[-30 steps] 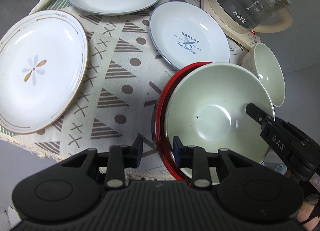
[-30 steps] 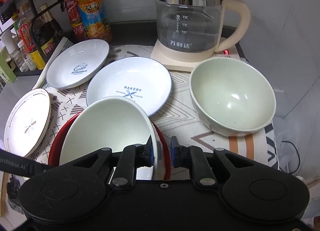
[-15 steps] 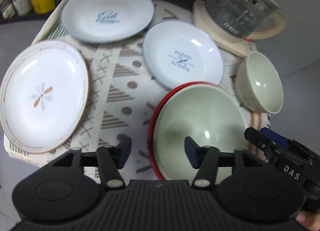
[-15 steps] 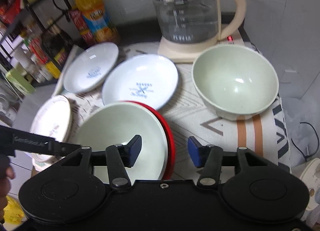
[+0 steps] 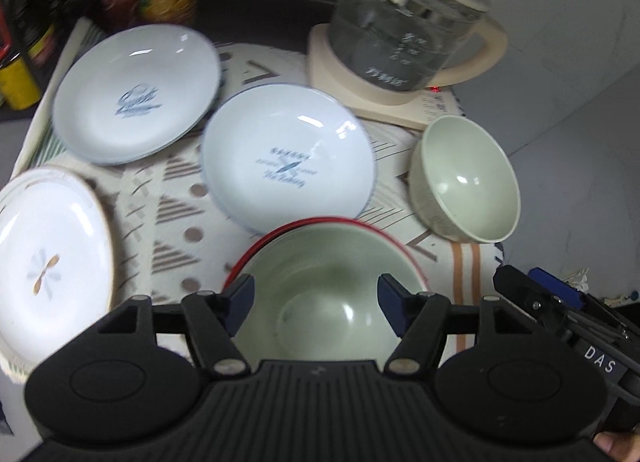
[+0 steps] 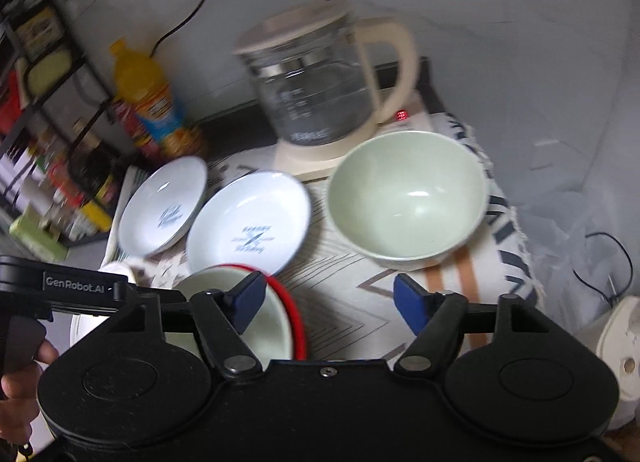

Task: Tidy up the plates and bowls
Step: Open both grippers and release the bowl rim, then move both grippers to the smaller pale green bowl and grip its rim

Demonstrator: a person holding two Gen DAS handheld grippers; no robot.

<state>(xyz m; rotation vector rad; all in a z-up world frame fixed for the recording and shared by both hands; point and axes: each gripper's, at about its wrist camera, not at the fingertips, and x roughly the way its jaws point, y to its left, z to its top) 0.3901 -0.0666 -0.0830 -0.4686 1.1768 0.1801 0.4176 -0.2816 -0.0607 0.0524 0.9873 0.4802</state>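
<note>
A pale green bowl (image 5: pixel 328 282) sits nested in a red-rimmed bowl (image 5: pixel 320 221) at the front of the patterned cloth; the pair also shows in the right wrist view (image 6: pixel 280 294). My left gripper (image 5: pixel 316 298) is open above it, empty. My right gripper (image 6: pixel 330 302) is open and empty, above the cloth right of the nested bowls. A second green bowl (image 6: pixel 408 197) stands at the right (image 5: pixel 468 185). Two white plates with blue print (image 5: pixel 288 153) (image 5: pixel 136 93) and a flower plate (image 5: pixel 48 258) lie on the cloth.
A glass kettle (image 5: pixel 404 29) on a cream base stands at the back right, also in the right wrist view (image 6: pixel 320 89). Bottles (image 6: pixel 156 101) and a shelf rack (image 6: pixel 44 121) are at the back left. The cloth's right edge (image 6: pixel 516 234) drops off beside the wall.
Both grippers let go of the nested bowls' rims, opened wide and pulled back and up. The bowl pair went from tilted to sitting flat on the cloth.
</note>
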